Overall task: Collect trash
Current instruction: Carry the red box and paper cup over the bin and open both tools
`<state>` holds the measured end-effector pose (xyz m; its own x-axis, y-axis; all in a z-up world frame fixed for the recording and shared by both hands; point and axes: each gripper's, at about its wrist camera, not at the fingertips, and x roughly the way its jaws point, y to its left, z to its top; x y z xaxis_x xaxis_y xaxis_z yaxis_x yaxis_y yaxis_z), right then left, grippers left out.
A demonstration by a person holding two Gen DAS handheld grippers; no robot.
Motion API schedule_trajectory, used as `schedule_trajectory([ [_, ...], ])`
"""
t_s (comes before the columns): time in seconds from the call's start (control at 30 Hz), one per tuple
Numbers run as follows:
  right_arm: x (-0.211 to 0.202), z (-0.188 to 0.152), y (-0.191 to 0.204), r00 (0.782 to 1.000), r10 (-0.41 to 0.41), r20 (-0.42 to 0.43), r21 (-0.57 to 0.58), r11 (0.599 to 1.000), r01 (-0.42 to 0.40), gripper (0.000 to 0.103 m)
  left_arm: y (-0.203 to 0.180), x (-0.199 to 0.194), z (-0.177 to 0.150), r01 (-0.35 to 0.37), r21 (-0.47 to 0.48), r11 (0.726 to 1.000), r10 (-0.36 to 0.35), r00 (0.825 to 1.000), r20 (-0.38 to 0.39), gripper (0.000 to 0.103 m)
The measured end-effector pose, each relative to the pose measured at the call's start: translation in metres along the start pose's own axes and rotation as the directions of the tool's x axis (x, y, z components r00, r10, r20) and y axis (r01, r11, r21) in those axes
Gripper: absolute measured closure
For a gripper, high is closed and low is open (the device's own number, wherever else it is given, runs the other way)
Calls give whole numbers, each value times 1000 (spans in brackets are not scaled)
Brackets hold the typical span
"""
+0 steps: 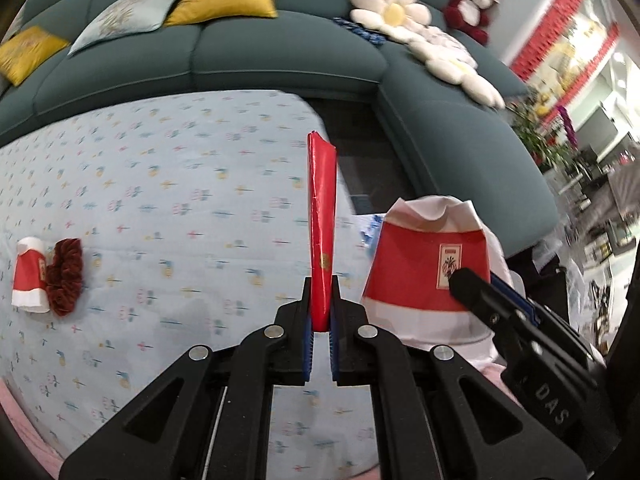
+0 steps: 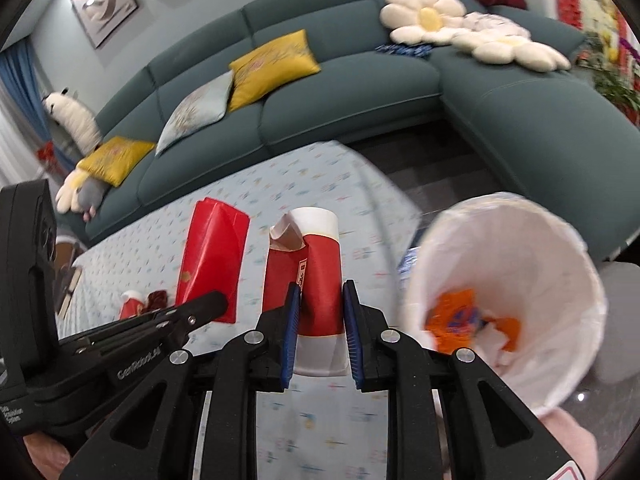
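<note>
My left gripper [image 1: 321, 296] is shut on a flat red paper packet [image 1: 322, 216] that stands upright from the pads, lifted above the table. The same red packet [image 2: 212, 256] shows to the left in the right wrist view. My right gripper [image 2: 320, 300] is shut on a crushed red-and-white paper cup [image 2: 316, 276], also held off the table; in the left wrist view that cup [image 1: 424, 272] hangs at the right. Another red-and-white cup [image 1: 28, 280] lies on its side on the table beside a dark red scrunchie [image 1: 64, 278].
A white-lined bin [image 2: 560, 264] with orange scraps inside stands at the right, below the table's edge. The table wears a light blue flowered cloth [image 1: 168, 208]. Behind it runs a dark teal corner sofa [image 1: 288, 52] with yellow cushions, flower pillows and a red plush toy.
</note>
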<state>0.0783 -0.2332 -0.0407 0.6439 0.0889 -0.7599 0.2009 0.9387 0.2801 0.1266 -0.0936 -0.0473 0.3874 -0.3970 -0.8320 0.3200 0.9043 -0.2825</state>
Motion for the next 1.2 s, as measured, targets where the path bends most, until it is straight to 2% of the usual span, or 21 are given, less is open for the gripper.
schedule_trajectory([
  [0.43,-46,-6,-91,991,-103,81,137,986,91,82,-87,8,-11,62,150,987,-59,998,-26,97],
  [0.87,-62,-15,-138,983,-158,94,213,968,135,82,-137,26,-16,150,208,967,-134,987,-92,97],
  [1.0,-63,-17,-146,982,-167,92,228,963,142,82,-143,31,-17,159,209,965,-141,985,-99,90],
  [1.1,-62,-17,-149,982,-170,87,234,961,146,82,-144,32,-18,151,204,967,-134,987,-93,81],
  [1.2,-60,-17,-149,982,-170,84,238,960,146,82,-142,33,-19,141,201,969,-123,988,-96,80],
])
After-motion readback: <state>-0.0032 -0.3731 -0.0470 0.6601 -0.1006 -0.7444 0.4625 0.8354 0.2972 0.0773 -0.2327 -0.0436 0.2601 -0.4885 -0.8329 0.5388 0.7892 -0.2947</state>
